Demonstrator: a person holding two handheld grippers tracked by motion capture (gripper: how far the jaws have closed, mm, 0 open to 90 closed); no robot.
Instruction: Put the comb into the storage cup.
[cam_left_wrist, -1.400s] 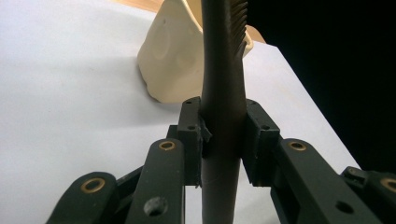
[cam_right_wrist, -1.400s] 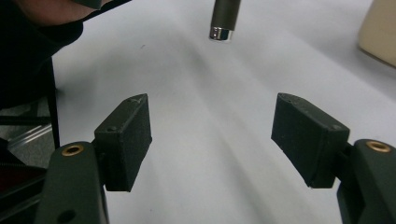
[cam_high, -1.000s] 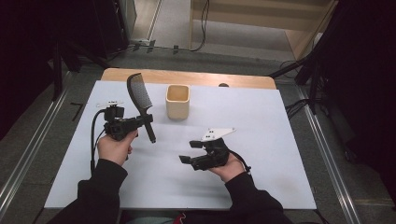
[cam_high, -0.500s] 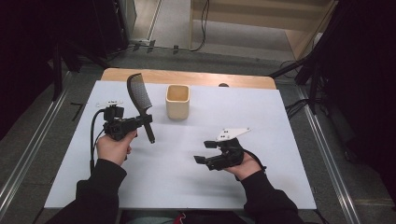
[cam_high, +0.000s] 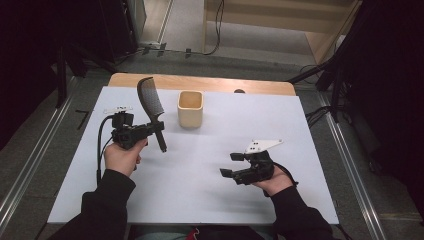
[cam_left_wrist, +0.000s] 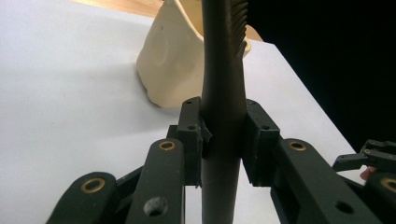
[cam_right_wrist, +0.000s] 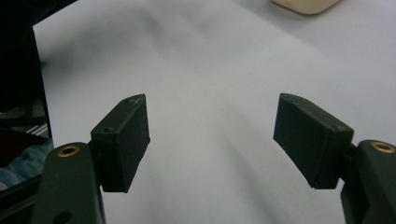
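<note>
- High view: left gripper, in the person's left hand, is clamped on the handle of a black comb; the comb stands nearly upright, tilted a little, toothed part up and handle end down over the white desk. A cream square cup stands on the desk just beside the comb, toward the far edge. Right gripper, in the right hand, is held over the near right part of the desk, well apart from cup and comb, jaws spread wide with nothing between them; a grey three-cornered plate sits on top of it.
- Left gripper view: both pads press the comb handle from either side; teeth show near the top edge. The cup stands behind the comb. The other gripper shows at the right edge.
- Right gripper view: right gripper jaws stand wide apart above bare white desk; the cup base shows at the top edge.
</note>
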